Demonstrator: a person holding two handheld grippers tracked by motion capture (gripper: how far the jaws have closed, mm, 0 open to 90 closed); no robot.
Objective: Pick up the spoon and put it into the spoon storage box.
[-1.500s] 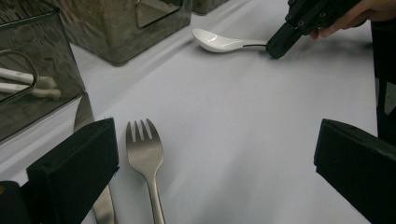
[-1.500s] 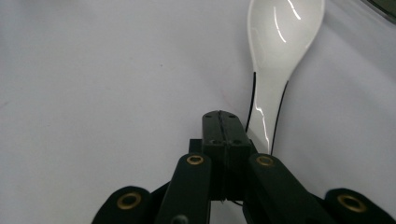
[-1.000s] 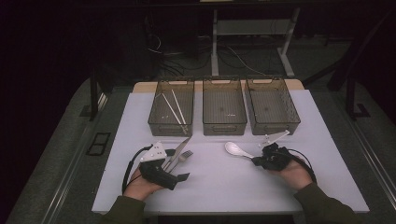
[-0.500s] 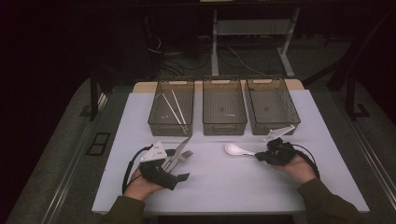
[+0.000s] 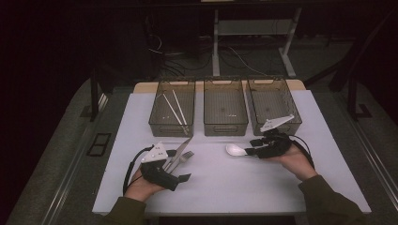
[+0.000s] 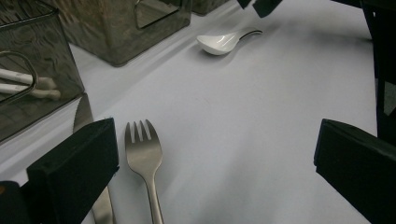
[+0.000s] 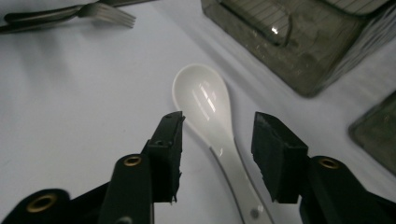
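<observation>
A white ceramic spoon [image 5: 233, 149] lies on the white table top [image 5: 225, 187], bowl to the left. My right gripper [image 5: 253, 146] is at its handle. In the right gripper view the spoon [image 7: 205, 100] runs between the jaws of that gripper [image 7: 217, 121]. The jaws have just been opening, and their pads stand clear of the handle on both sides. My left gripper [image 5: 180, 165] rests open at the front left. A steel fork [image 6: 144, 154] lies between its wide-set jaws, untouched, with a knife [image 6: 84, 114] beside the left jaw.
Three clear bins stand in a row at the back. The left bin [image 5: 169, 129] holds white chopsticks [image 5: 176, 110]. The middle bin [image 5: 226, 127] and the right bin [image 5: 267, 80] look bare. Both forearms come in over the table's near edge.
The right gripper's jaws have opened off the spoon handle, and that hand has lifted slightly. The spoon stays flat on the table. The left hand has not moved.
</observation>
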